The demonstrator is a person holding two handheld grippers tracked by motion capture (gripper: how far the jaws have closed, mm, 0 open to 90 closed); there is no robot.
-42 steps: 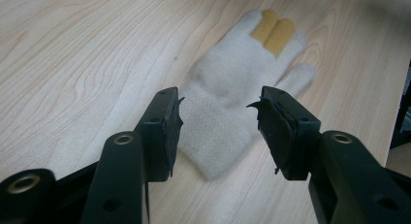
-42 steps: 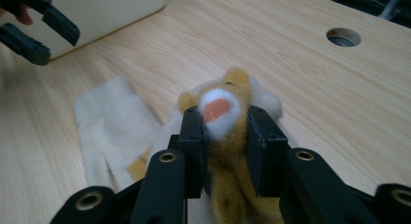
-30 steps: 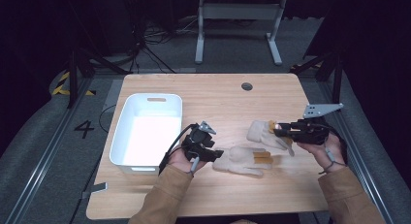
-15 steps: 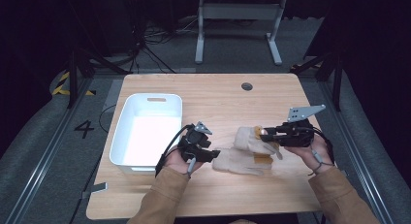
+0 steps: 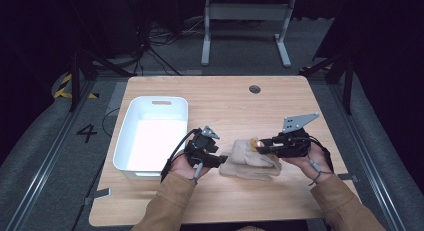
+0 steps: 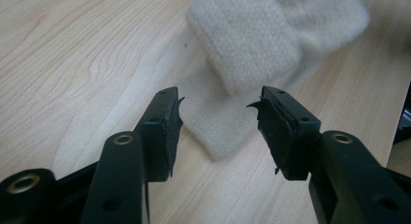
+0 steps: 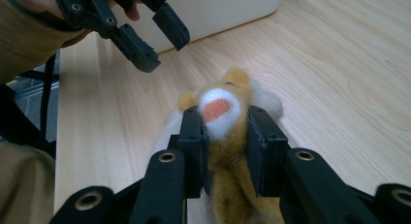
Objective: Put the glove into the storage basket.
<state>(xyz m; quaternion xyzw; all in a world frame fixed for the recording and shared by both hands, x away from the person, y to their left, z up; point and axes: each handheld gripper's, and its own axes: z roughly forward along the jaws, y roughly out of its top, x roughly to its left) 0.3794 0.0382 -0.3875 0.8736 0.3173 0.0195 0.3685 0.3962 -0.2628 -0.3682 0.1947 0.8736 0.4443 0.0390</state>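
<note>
A fuzzy cream sock (image 5: pixel 248 162) lies bunched on the wooden table (image 5: pixel 225 101) between my two grippers. Its yellow-brown end (image 7: pixel 228 151) carries a white patch with an orange spot. In the right gripper view my right gripper (image 7: pixel 224 132) is shut on that end, a pad pressed to each side. In the high view the right gripper (image 5: pixel 259 145) points left over the sock. My left gripper (image 5: pixel 220 159) rests at the sock's left edge. The left gripper (image 6: pixel 218 120) stands open, and a flat cream flap (image 6: pixel 213 122) lies on the table between its jaws, untouched.
A white plastic bin (image 5: pixel 125 141) stands at the left of the table, close behind the left hand. It shows as a pale wall (image 7: pixel 218 8) in the right gripper view, with the left gripper (image 7: pixel 145 35) in front of it. A round cable hole (image 5: pixel 254 89) lies far back.
My right gripper has carried the yellow end of the sock leftward toward the left gripper, folding the sock onto itself. The left gripper has stayed where it was.
</note>
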